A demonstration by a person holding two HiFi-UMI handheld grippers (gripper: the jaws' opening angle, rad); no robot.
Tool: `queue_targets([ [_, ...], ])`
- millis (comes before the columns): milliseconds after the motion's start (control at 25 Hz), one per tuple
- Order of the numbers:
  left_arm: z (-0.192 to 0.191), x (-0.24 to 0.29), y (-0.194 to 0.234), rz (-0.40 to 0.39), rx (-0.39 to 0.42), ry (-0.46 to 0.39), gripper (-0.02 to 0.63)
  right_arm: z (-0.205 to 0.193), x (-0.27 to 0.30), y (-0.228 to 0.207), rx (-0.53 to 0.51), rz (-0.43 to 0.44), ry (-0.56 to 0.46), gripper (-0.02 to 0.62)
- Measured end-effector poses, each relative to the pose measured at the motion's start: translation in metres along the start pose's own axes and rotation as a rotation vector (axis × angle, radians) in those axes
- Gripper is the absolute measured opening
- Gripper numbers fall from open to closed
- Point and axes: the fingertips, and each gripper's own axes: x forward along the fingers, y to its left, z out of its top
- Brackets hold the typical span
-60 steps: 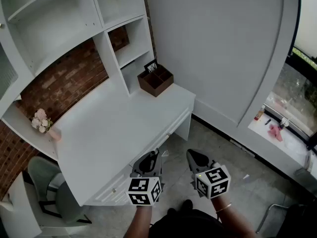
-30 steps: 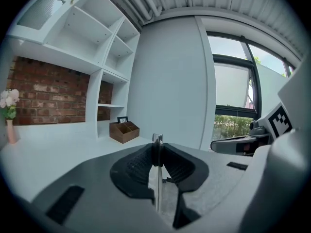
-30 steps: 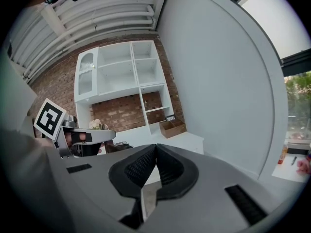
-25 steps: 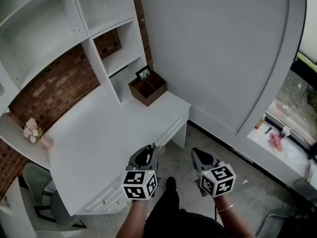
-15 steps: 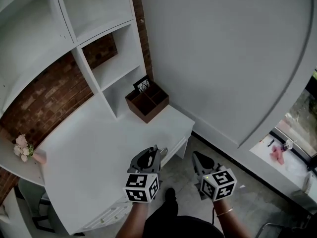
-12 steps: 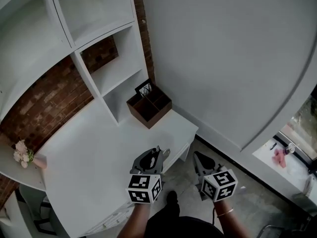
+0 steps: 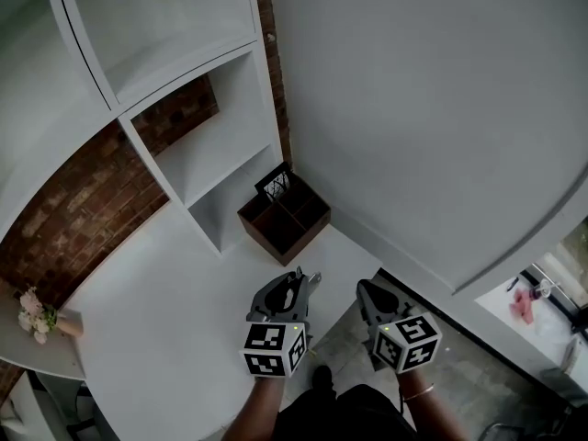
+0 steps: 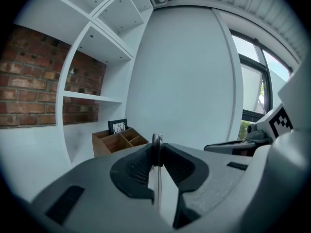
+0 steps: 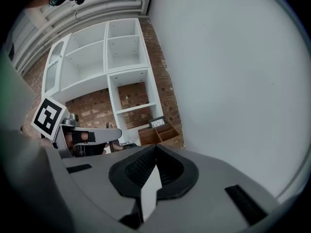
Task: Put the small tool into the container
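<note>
White shelving (image 7: 211,145) climbs a brick wall (image 7: 73,200) behind a bare white desk (image 7: 175,329), and the person stands at the desk's corner with both tools held low at about 6 o'clock in the head view. The container (image 7: 287,220), a brown wooden organiser split into compartments, sits at the back corner of the desk at 12 o'clock from the left gripper (image 7: 294,278), with a small black-and-white card (image 7: 276,185) upright in its rear slot. The other compartments look open and free. The left gripper's jaws are pinched together on the small tool (image 8: 157,139), a thin metal piece whose rounded end pokes just above the jaw tips. I judge it is held on edge like this so it can slip straight down into a slot. The gripper points at the container but is well apart from it, so I read this as the carry, with the drop not yet done. The right gripper (image 7: 367,290) hangs just beside its partner at 3 o'clock, out past the desk edge over the floor. Its jaws are closed on nothing, and it seems kept back simply to stay clear. A small bunch of flowers (image 7: 35,318) sits far off at 9 o'clock, no obstacle to the path.
</note>
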Motion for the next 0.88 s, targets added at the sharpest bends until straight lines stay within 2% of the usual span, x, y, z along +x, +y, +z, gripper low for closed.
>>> queue_targets([
  [400, 0.017, 0.037, 0.024, 0.013, -0.012, -0.008, 0.075, 0.009, 0.043, -0.016, 0.006, 0.019, 0.024, 0.005],
  [880, 0.045, 0.082, 0.047, 0.085, -0.032, -0.026, 0.075, 0.029, 0.103, -0.037, -0.023, 0.146, 0.069, 0.005],
])
